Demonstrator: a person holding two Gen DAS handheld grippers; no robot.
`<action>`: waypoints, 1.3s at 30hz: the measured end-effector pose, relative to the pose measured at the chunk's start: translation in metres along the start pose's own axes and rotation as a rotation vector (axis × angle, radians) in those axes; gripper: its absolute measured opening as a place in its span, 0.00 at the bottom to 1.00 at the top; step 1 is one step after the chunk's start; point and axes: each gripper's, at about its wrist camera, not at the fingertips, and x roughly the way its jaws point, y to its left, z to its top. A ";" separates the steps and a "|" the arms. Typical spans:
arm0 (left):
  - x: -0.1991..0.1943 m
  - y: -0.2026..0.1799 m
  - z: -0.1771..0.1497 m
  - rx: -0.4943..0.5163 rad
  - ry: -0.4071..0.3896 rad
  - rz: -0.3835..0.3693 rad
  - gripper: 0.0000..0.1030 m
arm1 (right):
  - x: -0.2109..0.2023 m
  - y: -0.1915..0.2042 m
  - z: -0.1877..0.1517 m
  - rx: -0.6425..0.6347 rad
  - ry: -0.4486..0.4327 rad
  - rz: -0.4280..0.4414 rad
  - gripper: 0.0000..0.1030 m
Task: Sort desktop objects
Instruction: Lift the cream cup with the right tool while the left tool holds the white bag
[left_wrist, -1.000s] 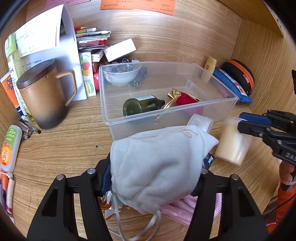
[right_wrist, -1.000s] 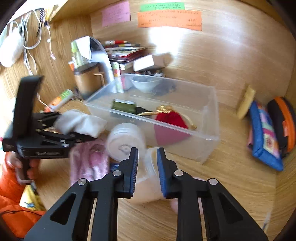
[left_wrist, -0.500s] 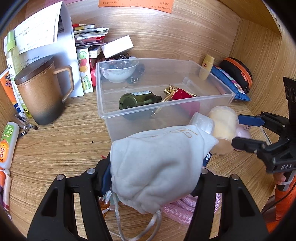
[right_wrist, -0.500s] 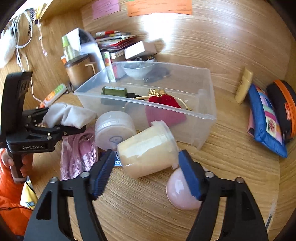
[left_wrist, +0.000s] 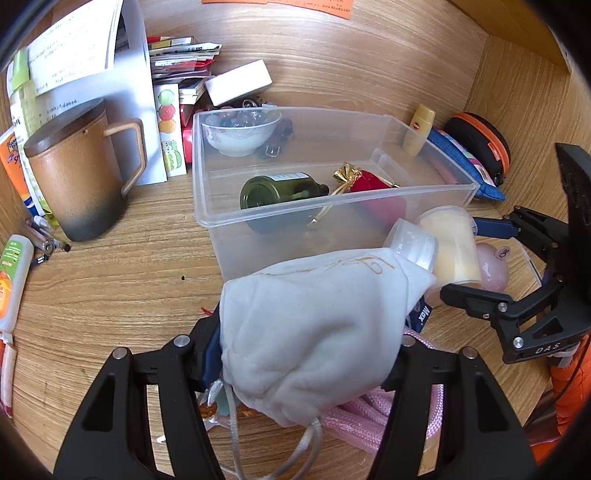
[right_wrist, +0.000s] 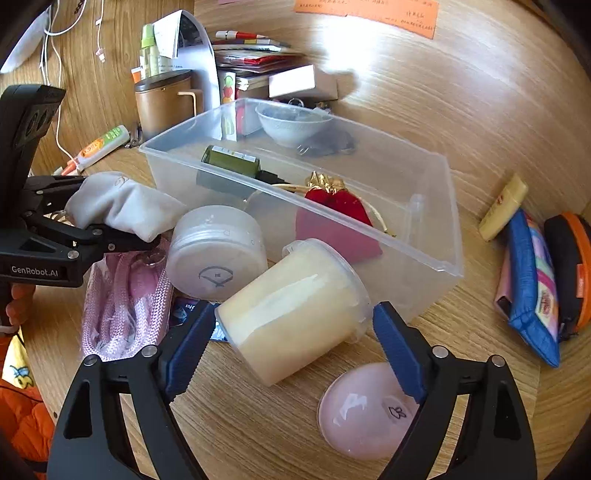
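The cream-filled jar (right_wrist: 291, 310) lies tipped between the spread fingers of the right tongs (right_wrist: 291, 345), its long axis slanting up toward the clear bin (right_wrist: 421, 251) just beyond; the bin holds a green bottle (right_wrist: 229, 162), red pouch (right_wrist: 340, 201) and bowl (right_wrist: 291, 125); the left tongs (left_wrist: 301, 354) are clamped on a white drawstring pouch (left_wrist: 314, 332).

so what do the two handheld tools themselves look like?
Both are matte black plastic frames with silver screws and ridged blue pads. Left tool reads "GenRobot.AI" in white; right tool shows "DAS". An orange sleeve sits behind the left one.
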 end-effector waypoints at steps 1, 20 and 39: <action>0.000 0.000 0.000 -0.001 -0.001 0.001 0.60 | 0.003 -0.001 0.000 -0.003 0.013 0.008 0.85; -0.020 0.000 0.004 -0.020 -0.055 0.015 0.60 | -0.018 -0.004 -0.007 0.068 -0.059 0.031 0.84; -0.070 -0.008 0.038 0.011 -0.143 0.000 0.60 | -0.075 -0.012 0.030 0.051 -0.208 0.004 0.84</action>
